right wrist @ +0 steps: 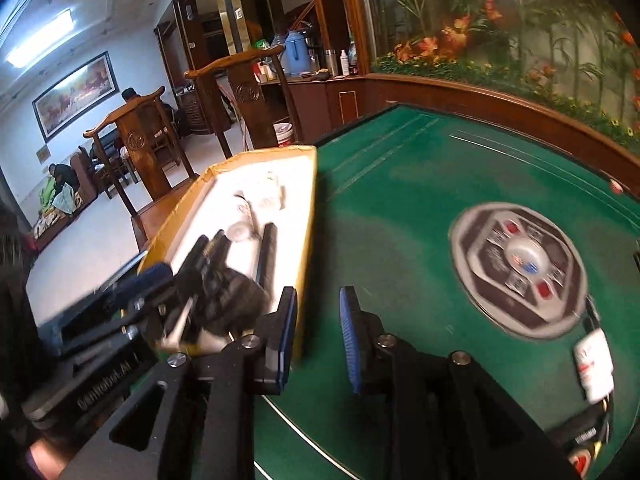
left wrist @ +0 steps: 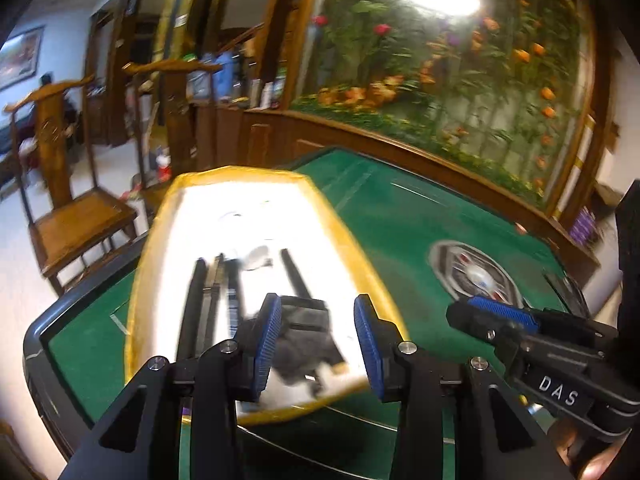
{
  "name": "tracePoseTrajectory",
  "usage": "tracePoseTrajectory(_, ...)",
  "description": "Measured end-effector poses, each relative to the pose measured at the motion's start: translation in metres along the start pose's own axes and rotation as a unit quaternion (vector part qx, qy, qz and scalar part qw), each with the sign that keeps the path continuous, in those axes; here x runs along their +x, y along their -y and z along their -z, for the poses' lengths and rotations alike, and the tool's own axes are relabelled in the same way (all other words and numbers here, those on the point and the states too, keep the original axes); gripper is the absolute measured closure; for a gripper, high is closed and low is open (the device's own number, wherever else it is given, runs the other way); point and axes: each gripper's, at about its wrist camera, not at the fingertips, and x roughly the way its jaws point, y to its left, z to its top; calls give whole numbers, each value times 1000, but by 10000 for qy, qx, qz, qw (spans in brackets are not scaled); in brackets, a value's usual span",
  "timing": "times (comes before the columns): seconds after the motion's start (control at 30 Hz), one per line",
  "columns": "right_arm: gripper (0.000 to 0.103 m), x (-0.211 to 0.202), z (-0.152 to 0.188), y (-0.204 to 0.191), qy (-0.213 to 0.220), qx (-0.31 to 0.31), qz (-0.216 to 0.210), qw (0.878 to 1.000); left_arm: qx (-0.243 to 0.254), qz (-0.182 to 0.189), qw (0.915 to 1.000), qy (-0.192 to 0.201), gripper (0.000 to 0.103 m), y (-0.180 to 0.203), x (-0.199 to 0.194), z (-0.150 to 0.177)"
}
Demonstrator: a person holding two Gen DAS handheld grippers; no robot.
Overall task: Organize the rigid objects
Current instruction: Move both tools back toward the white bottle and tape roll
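Observation:
A long box with a yellow rim (left wrist: 152,240) and white lining lies on the green table; its right wall (right wrist: 308,220) shows in the right wrist view. Inside lie several black rods (left wrist: 192,300) (right wrist: 268,256), a white cylinder (right wrist: 244,220) and a dark bundled object (left wrist: 304,336) (right wrist: 232,300) at the near end. My left gripper (left wrist: 318,340) hovers open over that dark object, its pads clear of it; it appears blurred (right wrist: 152,280) in the right wrist view. My right gripper (right wrist: 318,340) (left wrist: 496,312) is open beside the box's right wall, with only green felt between its fingers.
A round control panel (left wrist: 472,276) (right wrist: 520,268) sits in the middle of the green table (right wrist: 400,200). A small white item (right wrist: 592,364) and a black one (right wrist: 580,436) lie at the near right. Wooden chairs (left wrist: 60,200) (right wrist: 144,148) stand left of the table.

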Motion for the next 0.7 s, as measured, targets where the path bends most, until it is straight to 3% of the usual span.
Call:
tracePoseTrajectory(0.17,82,-33,28,47,44,329,202,9992,463,449,9979,-8,60,39,-7,7)
tracePoseTrajectory(0.27,82,-62,41,79,237,691,100,9973,825,773,9935,-101,60,66,-8,14)
tracePoseTrajectory(0.33,79,-80,43,95,350,570,124,9977,1115,1059,9878,-255,60,89,-7,21)
tracePoseTrajectory(0.43,76,-105,49,128,611,640,708,9936,1465,1451,9773,-496,60,117,-4,28)
tracePoseTrajectory(0.57,76,-127,61,177,728,1245,694,9871,1982,1985,9561,-852,60,154,-3,40)
tracePoseTrajectory(0.7,76,-133,60,184,755,1355,666,9856,2324,2069,9449,-1014,60,180,1,47)
